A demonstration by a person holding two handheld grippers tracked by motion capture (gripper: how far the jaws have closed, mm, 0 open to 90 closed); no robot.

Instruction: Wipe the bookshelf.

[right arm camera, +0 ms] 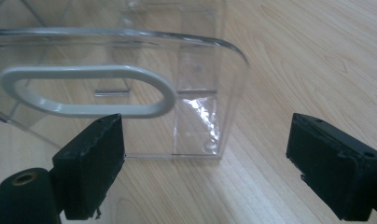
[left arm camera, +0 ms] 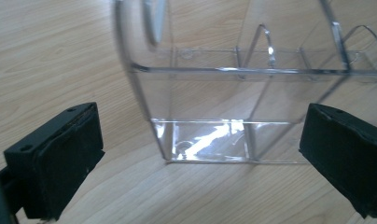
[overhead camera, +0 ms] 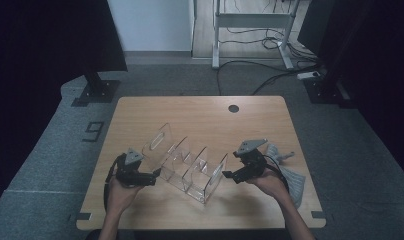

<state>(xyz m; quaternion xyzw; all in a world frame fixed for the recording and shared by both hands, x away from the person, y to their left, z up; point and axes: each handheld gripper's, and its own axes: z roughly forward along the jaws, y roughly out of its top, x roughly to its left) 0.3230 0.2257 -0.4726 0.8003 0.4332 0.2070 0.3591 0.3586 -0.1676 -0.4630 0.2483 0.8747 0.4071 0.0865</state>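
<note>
The person's hands came in at the near edge of the desk, one on each side of the clear plastic organizer, as if to take it by both ends at once. The left gripper stood released, fingers spread beside one end wall. The right gripper was likewise unclenched before the slotted end, touching nothing. Beyond the right hand lay a grey cloth, perhaps, set aside.
</note>
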